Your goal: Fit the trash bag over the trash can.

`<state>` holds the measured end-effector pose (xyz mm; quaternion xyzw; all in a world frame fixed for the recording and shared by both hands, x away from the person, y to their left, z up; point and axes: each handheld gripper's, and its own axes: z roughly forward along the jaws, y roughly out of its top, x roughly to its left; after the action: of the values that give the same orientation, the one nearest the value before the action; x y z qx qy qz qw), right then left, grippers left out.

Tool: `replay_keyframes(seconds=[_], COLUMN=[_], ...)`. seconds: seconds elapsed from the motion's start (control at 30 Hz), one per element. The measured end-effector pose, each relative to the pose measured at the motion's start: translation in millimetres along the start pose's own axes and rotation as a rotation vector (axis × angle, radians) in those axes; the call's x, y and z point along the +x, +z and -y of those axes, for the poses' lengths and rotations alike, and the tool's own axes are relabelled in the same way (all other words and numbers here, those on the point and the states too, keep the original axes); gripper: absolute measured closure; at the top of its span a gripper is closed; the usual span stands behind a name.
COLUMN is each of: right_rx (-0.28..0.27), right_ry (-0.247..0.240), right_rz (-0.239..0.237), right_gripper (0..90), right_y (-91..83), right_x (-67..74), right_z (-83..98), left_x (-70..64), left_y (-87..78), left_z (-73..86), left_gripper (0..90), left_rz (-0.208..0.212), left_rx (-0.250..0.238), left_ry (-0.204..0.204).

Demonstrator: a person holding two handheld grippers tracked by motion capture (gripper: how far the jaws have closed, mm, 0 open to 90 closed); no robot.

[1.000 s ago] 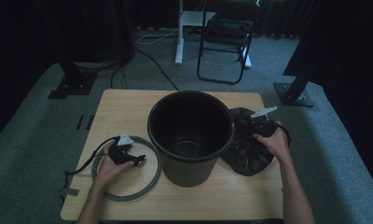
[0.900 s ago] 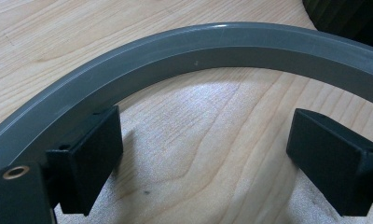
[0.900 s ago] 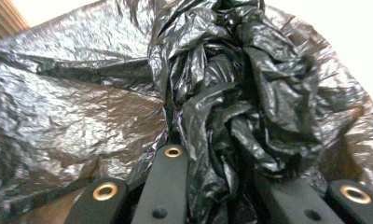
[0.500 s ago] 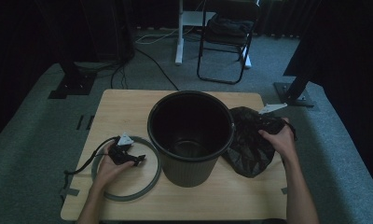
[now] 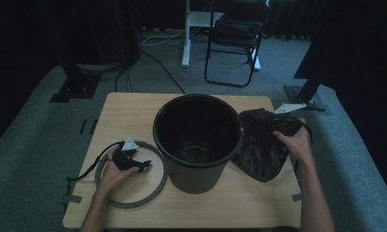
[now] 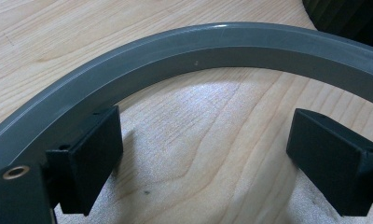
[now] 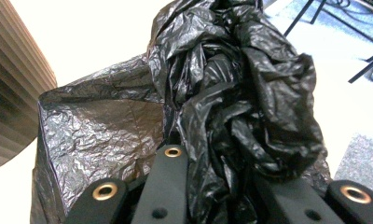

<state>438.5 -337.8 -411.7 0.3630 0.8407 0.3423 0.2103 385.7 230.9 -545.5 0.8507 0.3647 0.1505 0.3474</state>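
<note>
- Our right gripper (image 7: 212,186) clamps the black bag (image 5: 264,145), held just right of the bucket (image 5: 198,140).
- Our left gripper (image 6: 203,154) rests with jaws apart over the grey ring (image 5: 155,186).

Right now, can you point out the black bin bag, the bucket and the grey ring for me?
black bin bag (image 5: 261,147): high view, crumpled middle of the plastic.
bucket (image 5: 197,180): high view, ribbed outer wall at the front.
grey ring (image 6: 212,42): left gripper view, top of its arc.

A black crinkled bag (image 5: 264,145), black bucket (image 5: 197,140) and grey ring (image 5: 155,186) on light wood-grain table (image 5: 133,111).
</note>
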Motion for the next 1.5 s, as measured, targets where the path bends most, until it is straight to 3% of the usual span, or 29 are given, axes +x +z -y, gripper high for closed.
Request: replay_keyframes(seconds=[0.57, 0.93, 1.5], right_rx=[-0.114, -0.169, -0.289], right_ry=[0.009, -0.007, -0.010], right_rz=[0.022, 0.034, 0.062], right_gripper=[83.3, 83.1, 82.9], right_y=[-36.4, -51.4, -93.7], right_x=[-10.6, -10.2, -17.2], right_z=[-22.4, -38.2, -53.9], left_x=[-0.1, 0.0, 0.0], left_y=[0.0, 0.0, 0.0], left_z=[0.0, 0.0, 0.0], left_gripper=[10.8, 10.8, 10.8], left_rz=[0.000, 0.000, 0.000], left_rx=[0.000, 0.000, 0.000], left_ry=[0.000, 0.000, -0.001])
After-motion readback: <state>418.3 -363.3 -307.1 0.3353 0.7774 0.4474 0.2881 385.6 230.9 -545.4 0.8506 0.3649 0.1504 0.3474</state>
